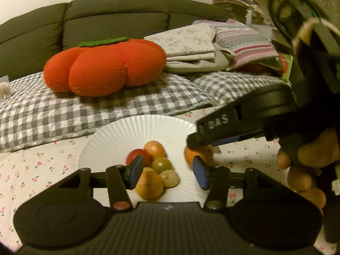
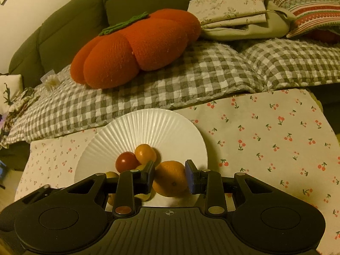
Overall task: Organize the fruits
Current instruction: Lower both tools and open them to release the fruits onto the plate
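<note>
The left gripper (image 1: 167, 173) points down a bit, and its two blue pads stand apart with nothing pressed between them. The right gripper (image 2: 170, 176) tips down more, and its pads squeeze the sides of an orange (image 2: 171, 178) near the plate's (image 2: 148, 125) right edge. In the left view, a bare hand (image 1: 308, 165) wraps its fingers (image 1: 301, 178) around the right gripper's dark handle, and that gripper comes in from the right.
</note>
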{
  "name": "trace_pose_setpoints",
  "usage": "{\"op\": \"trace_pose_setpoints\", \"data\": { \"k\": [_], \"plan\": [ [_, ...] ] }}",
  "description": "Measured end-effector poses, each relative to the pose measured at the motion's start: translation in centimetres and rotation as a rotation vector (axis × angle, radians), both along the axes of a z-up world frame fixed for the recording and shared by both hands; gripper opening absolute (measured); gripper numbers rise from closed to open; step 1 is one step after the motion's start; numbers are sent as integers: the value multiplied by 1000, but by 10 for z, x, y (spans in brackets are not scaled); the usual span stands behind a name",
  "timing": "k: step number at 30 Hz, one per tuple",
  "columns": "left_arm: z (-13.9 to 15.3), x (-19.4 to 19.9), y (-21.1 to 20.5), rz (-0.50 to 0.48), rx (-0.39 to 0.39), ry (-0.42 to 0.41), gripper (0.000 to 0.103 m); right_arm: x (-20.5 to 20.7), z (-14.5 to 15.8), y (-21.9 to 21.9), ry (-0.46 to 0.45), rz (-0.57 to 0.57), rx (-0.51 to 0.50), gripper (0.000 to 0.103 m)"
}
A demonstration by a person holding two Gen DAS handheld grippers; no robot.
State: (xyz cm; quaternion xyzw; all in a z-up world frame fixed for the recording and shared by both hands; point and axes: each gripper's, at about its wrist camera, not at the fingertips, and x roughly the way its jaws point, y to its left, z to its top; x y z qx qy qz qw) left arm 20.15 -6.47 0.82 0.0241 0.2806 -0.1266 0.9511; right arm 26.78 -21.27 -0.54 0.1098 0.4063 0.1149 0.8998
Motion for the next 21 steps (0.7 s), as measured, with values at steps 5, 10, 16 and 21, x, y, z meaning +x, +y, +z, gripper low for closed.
{"op": "trace_pose_setpoints", "data": {
  "k": [5,10,16,21],
  "plan": [
    [2,1,19,46,-33,23,51,0,2,-1,-13,-7,35,33],
    [5,1,38,99,-82,54,51,-2,5,1,-10,-2,29,33],
    [9,-1,52,129,-89,71,51,-6,12,-2,-14,-17,47,33],
    [13,-6,64,157,-95,92,51,-11,18,1,-4,0,51,33]
  ]
}}
